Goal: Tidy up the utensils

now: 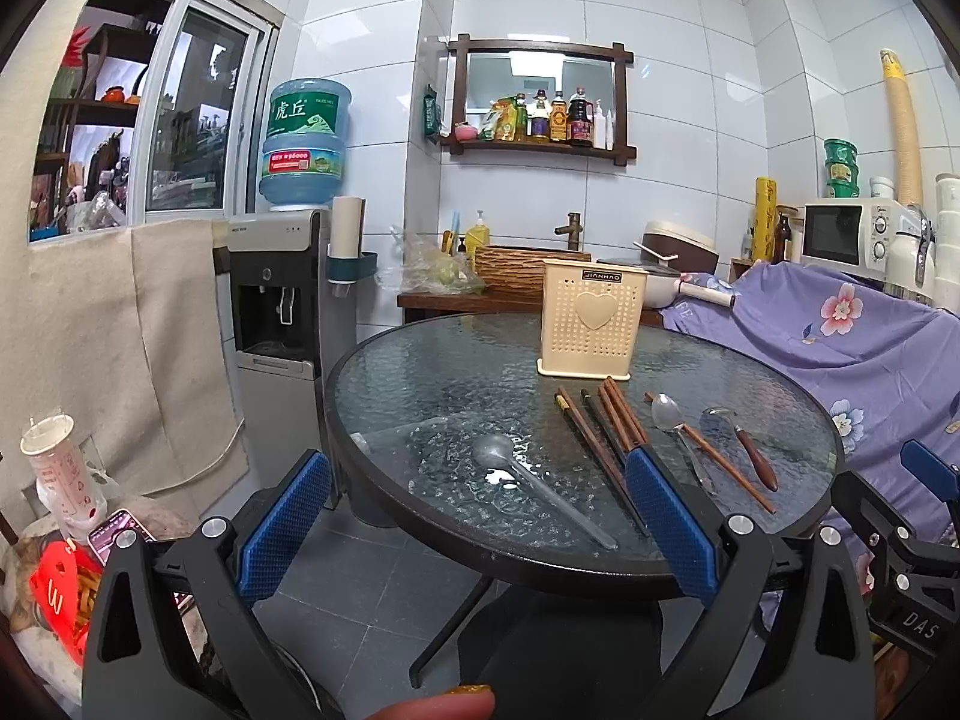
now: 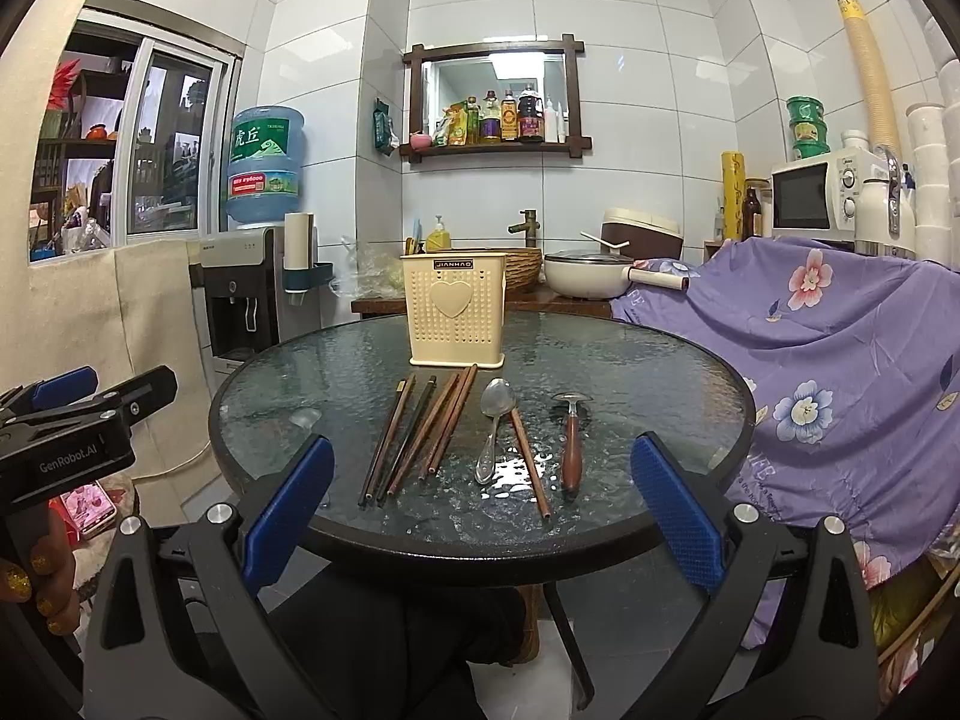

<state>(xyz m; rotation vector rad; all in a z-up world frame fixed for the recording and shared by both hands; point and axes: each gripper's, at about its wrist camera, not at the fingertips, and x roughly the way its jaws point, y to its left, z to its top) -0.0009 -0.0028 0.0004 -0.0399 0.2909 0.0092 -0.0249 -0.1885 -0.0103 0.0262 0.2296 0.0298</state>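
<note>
A cream perforated utensil holder stands upright at the back of a round glass table. In front of it lie several brown chopsticks, a metal spoon, one lone chopstick and a wood-handled spoon. My left gripper is open and empty at the table's near left edge. My right gripper hangs open and empty before the near edge, facing the utensils.
A grey spoon-like shape shows in the glass left of the chopsticks; whether it lies on top I cannot tell. A water dispenser stands to the left. A purple flowered cloth covers furniture at right. Behind the table is a sink counter.
</note>
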